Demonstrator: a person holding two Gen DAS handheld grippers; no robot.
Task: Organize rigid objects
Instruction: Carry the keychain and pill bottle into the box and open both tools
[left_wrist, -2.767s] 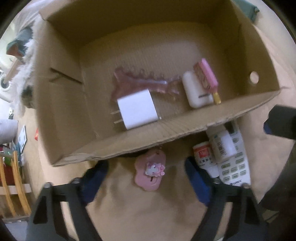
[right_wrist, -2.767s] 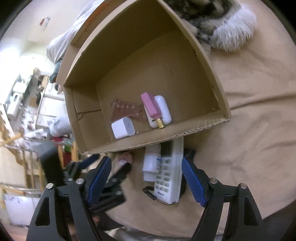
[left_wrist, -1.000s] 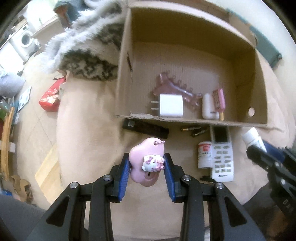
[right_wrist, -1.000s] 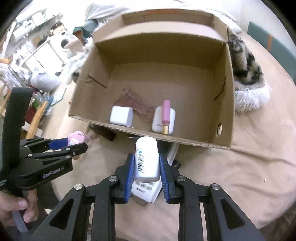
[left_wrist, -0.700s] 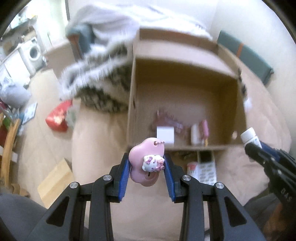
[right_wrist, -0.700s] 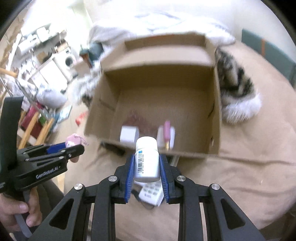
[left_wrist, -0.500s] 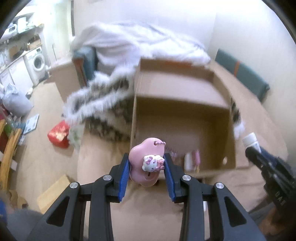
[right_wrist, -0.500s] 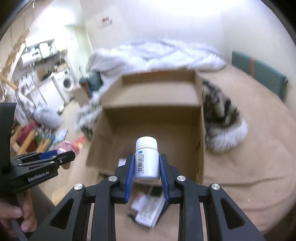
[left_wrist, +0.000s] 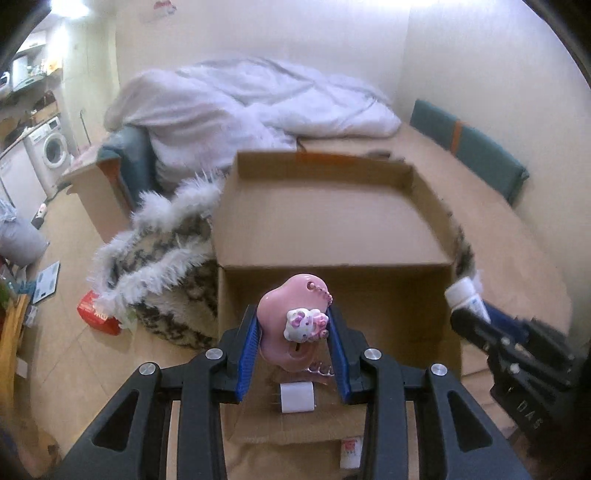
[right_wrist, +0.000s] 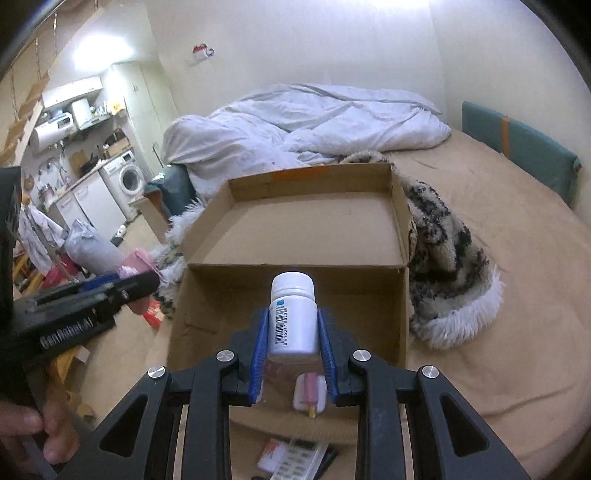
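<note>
Clamping a pink charm (left_wrist: 293, 330) at centre frame, the left gripper (left_wrist: 293, 350) hangs over the cardboard box (left_wrist: 332, 206); the right gripper (right_wrist: 293, 354) pinches a white bottle (right_wrist: 293, 314) mid-body. Both look light, stiff, slippery.

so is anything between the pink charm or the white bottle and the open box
Nothing visible blocks either. The left gripper holds the pink cloud charm and the right gripper holds the white pill bottle above the near wall of the cardboard box, whose top is open.
</note>
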